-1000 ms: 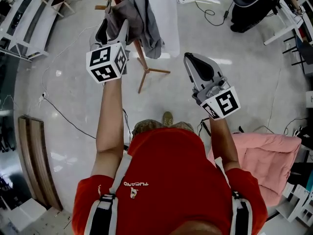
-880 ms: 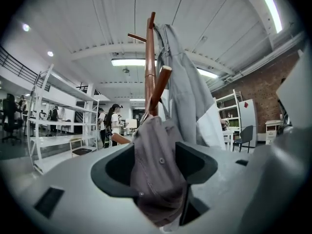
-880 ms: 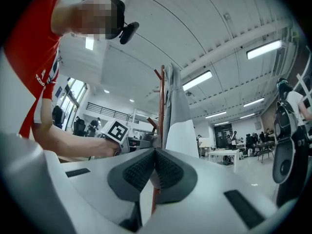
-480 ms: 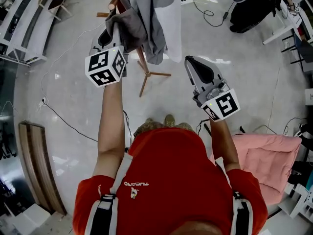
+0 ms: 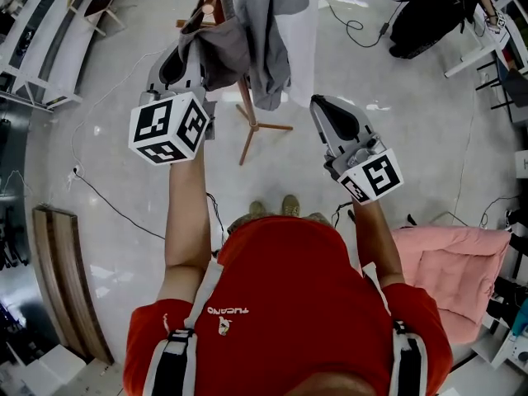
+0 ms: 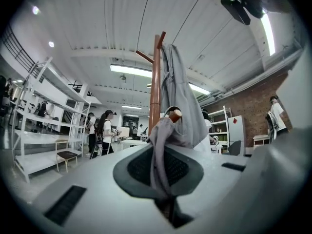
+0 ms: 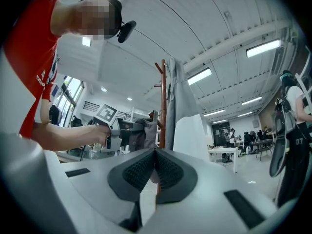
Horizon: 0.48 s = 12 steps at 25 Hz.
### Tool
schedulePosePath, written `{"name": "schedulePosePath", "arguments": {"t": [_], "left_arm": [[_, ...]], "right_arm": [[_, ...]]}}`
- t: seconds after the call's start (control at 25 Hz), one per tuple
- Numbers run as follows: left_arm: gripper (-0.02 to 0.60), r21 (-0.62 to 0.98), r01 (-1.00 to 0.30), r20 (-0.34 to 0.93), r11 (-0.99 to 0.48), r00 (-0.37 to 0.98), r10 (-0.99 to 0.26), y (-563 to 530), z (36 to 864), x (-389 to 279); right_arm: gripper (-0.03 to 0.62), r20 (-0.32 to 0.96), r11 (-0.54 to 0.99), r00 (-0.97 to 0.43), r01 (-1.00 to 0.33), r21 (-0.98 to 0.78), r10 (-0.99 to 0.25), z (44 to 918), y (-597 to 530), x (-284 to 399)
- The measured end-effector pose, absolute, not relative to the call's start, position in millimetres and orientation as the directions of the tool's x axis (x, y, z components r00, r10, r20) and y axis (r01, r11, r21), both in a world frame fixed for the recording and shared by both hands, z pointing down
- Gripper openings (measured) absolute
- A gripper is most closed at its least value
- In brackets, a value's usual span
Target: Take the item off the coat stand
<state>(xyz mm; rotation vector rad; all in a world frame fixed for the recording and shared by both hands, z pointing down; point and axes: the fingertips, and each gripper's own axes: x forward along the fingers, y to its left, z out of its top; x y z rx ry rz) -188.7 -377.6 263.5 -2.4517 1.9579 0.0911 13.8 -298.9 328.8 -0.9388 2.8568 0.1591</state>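
A wooden coat stand [image 5: 248, 115] rises in front of me, with a long light-grey garment [image 5: 280, 31] hanging from its top. A darker grey garment [image 5: 221, 40] hangs over a lower peg [image 6: 174, 114]. My left gripper [image 5: 188, 49] is shut on a fold of this darker garment [image 6: 165, 140], which runs down between the pads just below the peg. My right gripper [image 5: 323, 104] stays to the right of the stand, shut with nothing in it. In the right gripper view the stand [image 7: 163, 101] and the left gripper [image 7: 122, 130] show ahead of the right gripper [image 7: 155, 152].
A pink padded garment [image 5: 454, 262] lies on the floor at the right. Cables [image 5: 107, 196] trail across the floor, and a black chair [image 5: 421, 7] stands at the back right. A wooden board [image 5: 62, 271] lies at the left. People and shelving [image 6: 44, 126] stand in the background.
My left gripper's jaws have shut on the darker grey garment, and the gripper has risen a little toward the head camera. The right gripper has barely moved.
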Motion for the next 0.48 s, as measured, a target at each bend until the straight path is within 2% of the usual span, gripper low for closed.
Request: {"name": "schedulePosePath", "arguments": {"t": [0.48], "left_arm": [[0.015,0.033,-0.959,-0.096,-0.282,0.278,-0.956,-321.3,242.3,-191.8]], "right_arm": [[0.025,-0.175,0.808,-0.802,-0.587,0.053,-0.572,322.2,-286.3,12.3]]}}
